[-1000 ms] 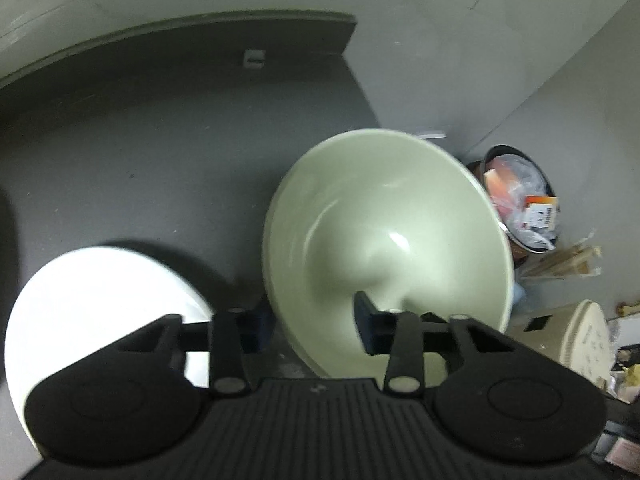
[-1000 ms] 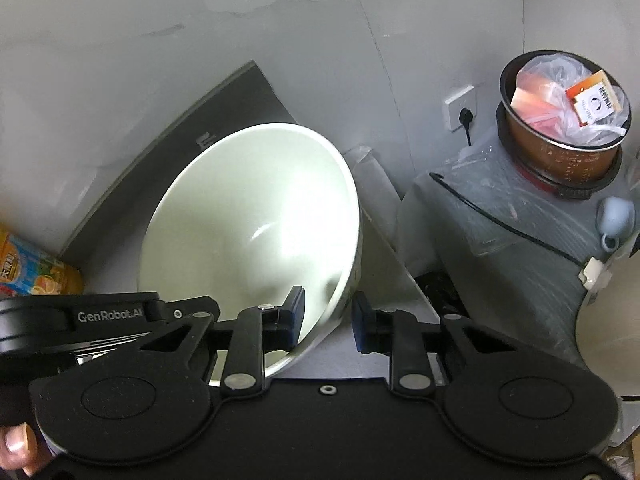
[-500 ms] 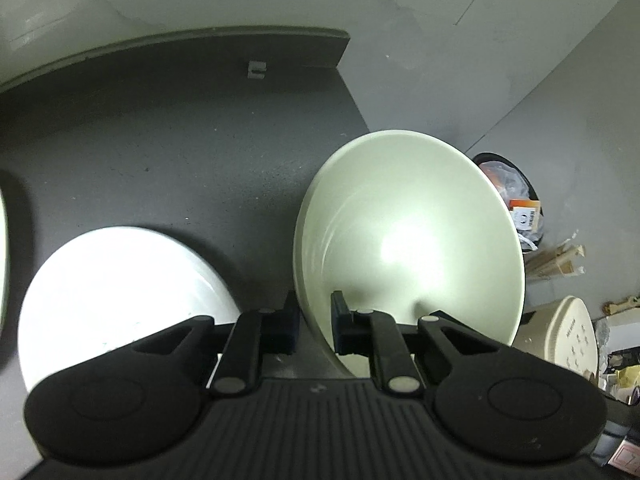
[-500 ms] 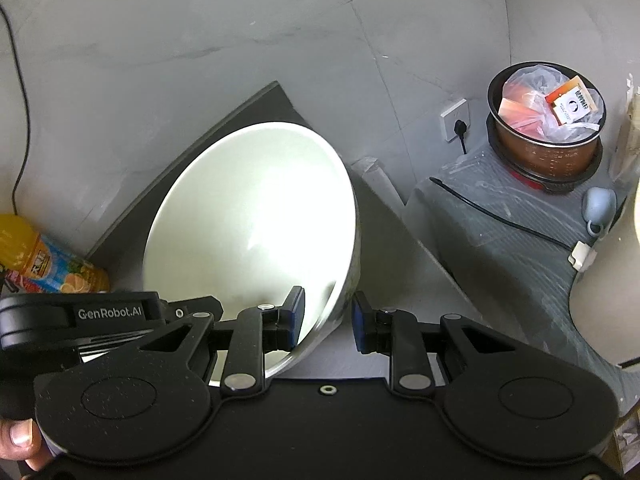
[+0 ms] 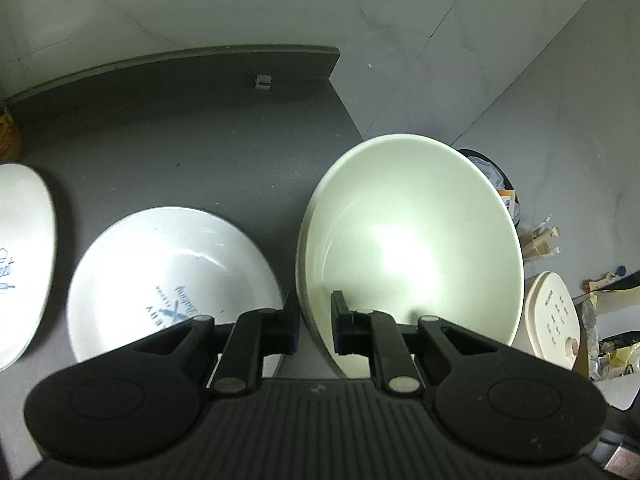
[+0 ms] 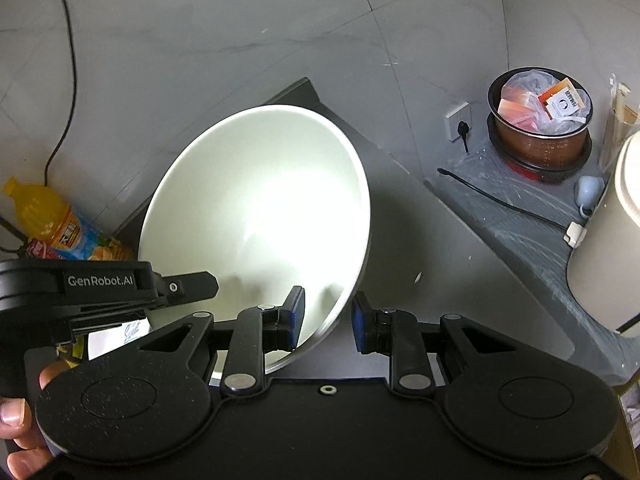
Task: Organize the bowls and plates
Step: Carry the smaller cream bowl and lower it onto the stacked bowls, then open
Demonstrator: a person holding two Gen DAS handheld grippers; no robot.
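A large pale green bowl (image 5: 412,240) hangs tilted above the dark grey table (image 5: 168,148). My left gripper (image 5: 315,320) is shut on its left rim, one pad inside and one outside. In the right wrist view the same bowl (image 6: 260,208) fills the middle, and my right gripper (image 6: 328,318) is shut on its right rim. The left gripper's black housing (image 6: 100,284) reaches in from the left. On the table lies a white plate with blue print (image 5: 172,280). A second printed plate (image 5: 20,260) is cut off at the left edge.
An orange juice bottle (image 6: 52,224) stands by the tiled wall at the table's far left. Right of the table are a brown bin full of bags (image 6: 540,128), a wall socket (image 6: 460,122) with a black cable, and a cream appliance (image 5: 552,320). A hand (image 6: 16,420) holds the left gripper.
The left gripper's jaws have come together onto the bowl's rim. Both grippers and the bowl have risen, so the table looks farther off. A second plate has come into view at the left.
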